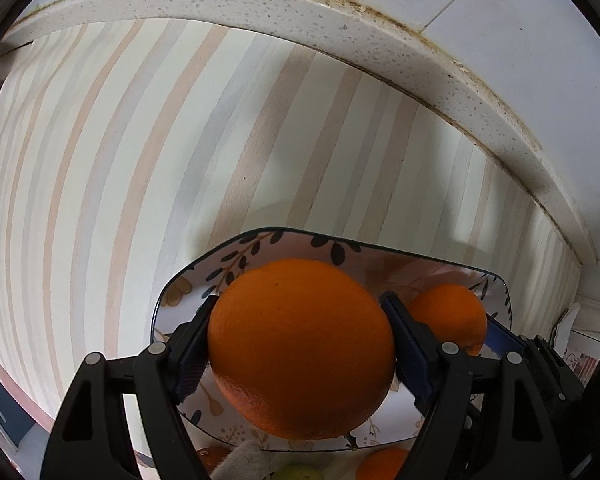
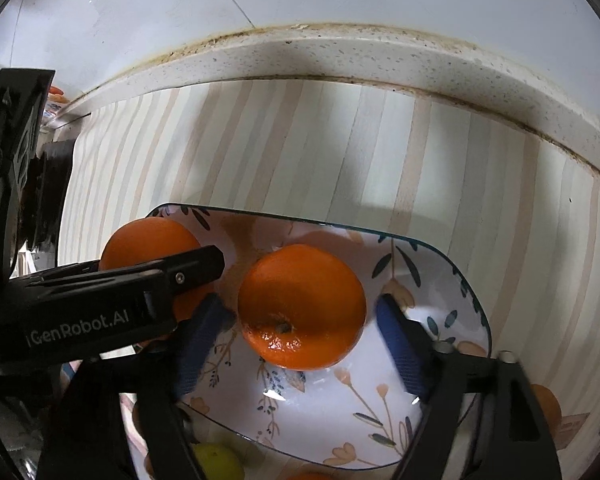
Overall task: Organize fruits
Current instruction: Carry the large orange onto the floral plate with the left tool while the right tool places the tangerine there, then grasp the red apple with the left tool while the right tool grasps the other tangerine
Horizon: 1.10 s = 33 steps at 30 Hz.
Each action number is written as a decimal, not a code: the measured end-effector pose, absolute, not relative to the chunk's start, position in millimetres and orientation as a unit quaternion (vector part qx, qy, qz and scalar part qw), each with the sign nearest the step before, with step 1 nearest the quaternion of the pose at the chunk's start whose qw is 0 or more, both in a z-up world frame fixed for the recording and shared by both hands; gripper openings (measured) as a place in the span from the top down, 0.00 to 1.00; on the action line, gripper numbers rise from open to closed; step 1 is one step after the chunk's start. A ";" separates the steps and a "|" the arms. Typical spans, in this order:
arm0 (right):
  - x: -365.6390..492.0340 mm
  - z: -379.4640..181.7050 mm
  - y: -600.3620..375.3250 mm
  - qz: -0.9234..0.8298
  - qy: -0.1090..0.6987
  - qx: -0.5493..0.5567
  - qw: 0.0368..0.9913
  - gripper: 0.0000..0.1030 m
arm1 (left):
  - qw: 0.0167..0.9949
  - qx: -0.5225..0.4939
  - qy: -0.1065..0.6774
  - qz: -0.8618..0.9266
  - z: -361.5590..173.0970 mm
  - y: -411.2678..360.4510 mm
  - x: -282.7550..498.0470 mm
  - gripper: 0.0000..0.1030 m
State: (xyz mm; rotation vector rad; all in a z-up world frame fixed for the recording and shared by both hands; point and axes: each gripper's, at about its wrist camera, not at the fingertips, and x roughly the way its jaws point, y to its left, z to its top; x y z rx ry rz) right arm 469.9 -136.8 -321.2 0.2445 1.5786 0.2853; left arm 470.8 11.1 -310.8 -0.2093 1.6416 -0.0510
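Note:
My left gripper (image 1: 300,340) is shut on a large orange (image 1: 300,348) and holds it over the left part of a floral plate (image 1: 260,246). That orange also shows in the right wrist view (image 2: 148,240), behind the left gripper's arm. A second orange (image 2: 300,306) lies on the plate (image 2: 440,288); in the left wrist view it (image 1: 450,314) sits to the right. My right gripper (image 2: 300,340) is open, its blue pads on either side of this orange with gaps.
The plate rests on a striped mat (image 1: 140,160) against a speckled counter ledge (image 2: 340,56) and white wall. A yellow-green fruit (image 2: 216,460) and another orange (image 1: 382,464) lie near the plate's front edge. A further orange (image 2: 548,404) shows at the right.

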 end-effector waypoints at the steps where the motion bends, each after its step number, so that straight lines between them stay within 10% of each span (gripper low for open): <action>1: 469.7 -320.4 -136.8 0.126 0.708 0.110 0.686 0.13 | 0.676 -0.093 0.730 -0.024 -311.0 10.9 470.0 0.23; 33: 338.6 -164.5 -164.9 0.080 0.638 0.047 0.764 0.09 | 0.811 -0.010 0.585 -0.002 -148.1 15.1 331.8 0.15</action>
